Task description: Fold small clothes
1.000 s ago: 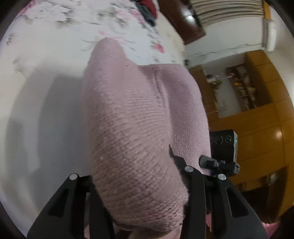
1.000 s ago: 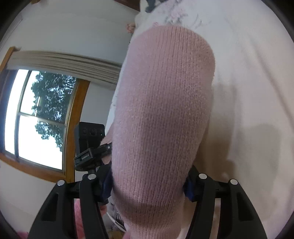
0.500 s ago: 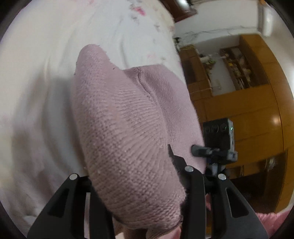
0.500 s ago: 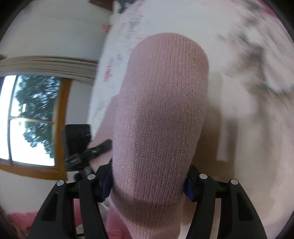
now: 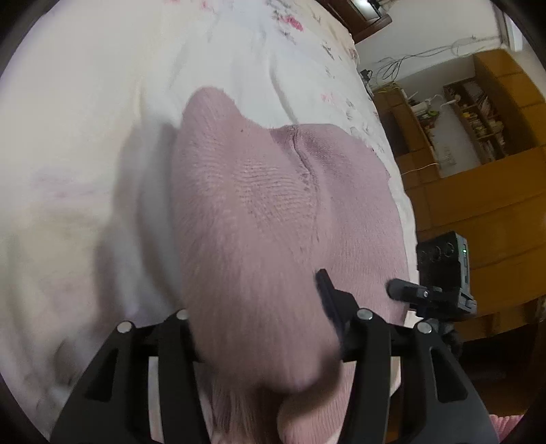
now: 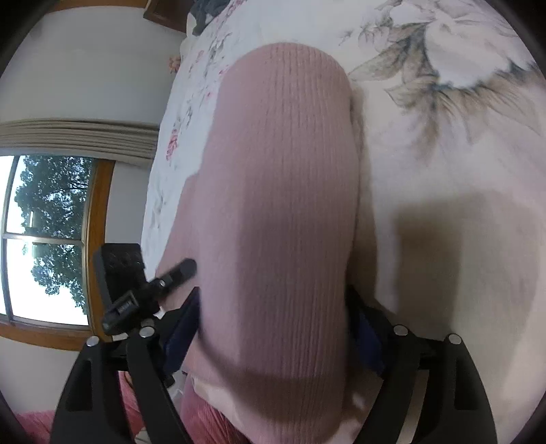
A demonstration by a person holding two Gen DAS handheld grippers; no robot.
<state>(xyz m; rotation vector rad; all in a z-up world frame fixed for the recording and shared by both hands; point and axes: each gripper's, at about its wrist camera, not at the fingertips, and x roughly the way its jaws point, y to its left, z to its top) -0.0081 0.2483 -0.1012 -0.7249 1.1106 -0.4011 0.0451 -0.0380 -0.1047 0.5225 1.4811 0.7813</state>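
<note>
The left gripper (image 5: 262, 328) is pinching a bunched fold of the pink knit garment (image 5: 259, 218), its black fingers closed in on either side of the cloth, which is bulging up and over them and hiding the tips. The right gripper (image 6: 276, 324) is doing the same at the other end, clamping a thick ribbed roll of the same garment (image 6: 279, 205) between its fingers, with blue pads showing at the sides. Between the two tools the knit is hanging in a sagging span, and a seam is running down its middle in the left view. The far end of the cloth is drooping toward the bed (image 5: 102, 136) near its side edge; I cannot tell whether it is touching the sheet there. The sheet is white with a pink and grey flower print (image 6: 443, 68), and shadows of the cloth are falling across it. Each tool is showing up in the other's view as a small black camera box (image 5: 443, 269). Beyond the bed's edge, wooden cabinets and shelves (image 5: 477, 116) are standing on one side, and a wood-framed window (image 6: 47, 239) with trees outside is sitting on the other. A dark heap (image 6: 208, 13) is lying at the bed's far end.
</note>
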